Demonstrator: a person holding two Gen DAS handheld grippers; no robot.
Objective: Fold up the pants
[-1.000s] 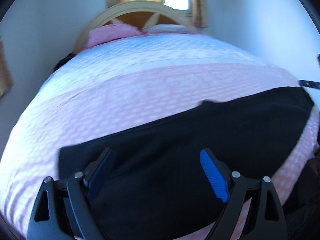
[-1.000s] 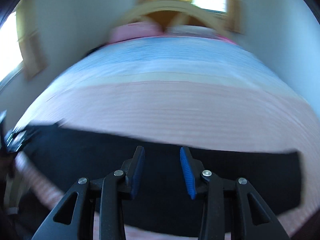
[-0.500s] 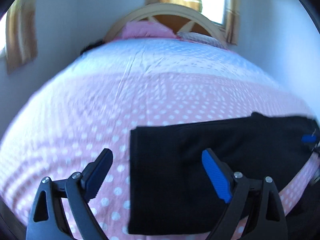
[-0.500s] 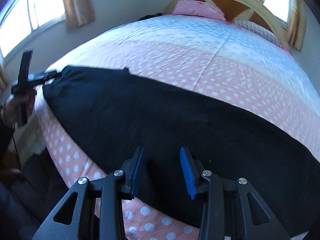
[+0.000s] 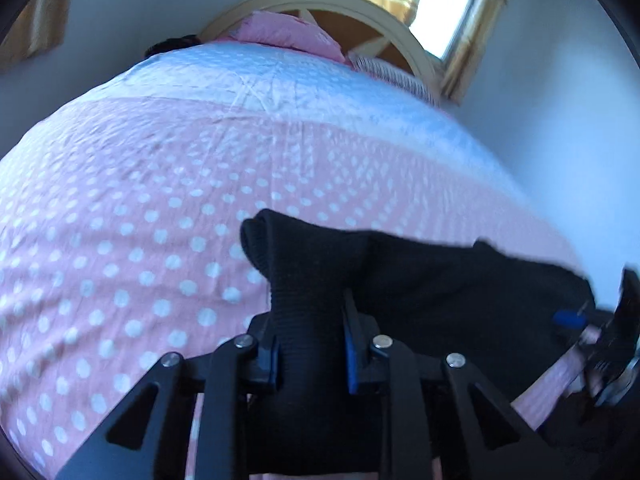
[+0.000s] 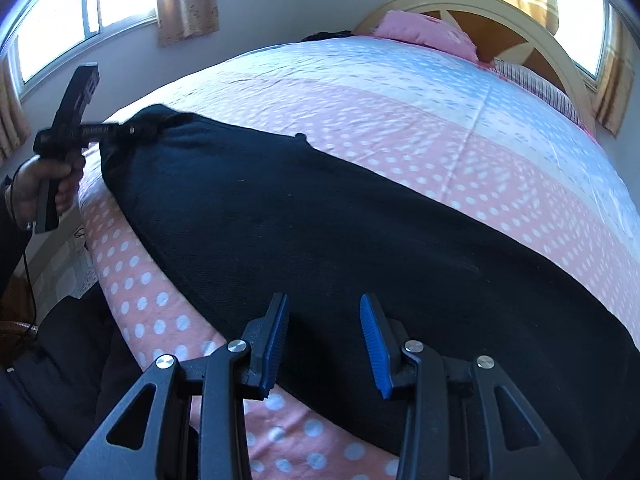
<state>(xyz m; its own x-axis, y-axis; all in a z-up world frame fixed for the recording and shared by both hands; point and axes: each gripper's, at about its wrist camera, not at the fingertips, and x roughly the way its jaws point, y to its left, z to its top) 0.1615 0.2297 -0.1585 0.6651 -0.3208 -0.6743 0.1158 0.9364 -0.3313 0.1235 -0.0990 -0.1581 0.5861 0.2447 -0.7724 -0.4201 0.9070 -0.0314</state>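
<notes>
One pants point(image 6: 320, 216), two claws (left point(image 5: 310, 336), right point(image 6: 324, 340)), two pillows point(image 6: 428, 36).

The left gripper's point(image 5: 310, 344) blue-padded fingertips are buried in a bunched ribbed end of the black knit pants point(image 5: 420, 280), so the pads barely show; the right gripper point(image 5: 588, 328) sits blurred at that view's right edge; in the right wrist view the pants' point(image 6: 340, 220) right end runs out of frame; the dark bundle point(image 6: 328, 35) beside the pink pillow point(image 6: 424, 34) is too small to identify.

Bedspread point(image 6: 400, 120) bare beyond pants point(image 6: 320, 220); pillows point(image 6: 424, 34) far.
</notes>
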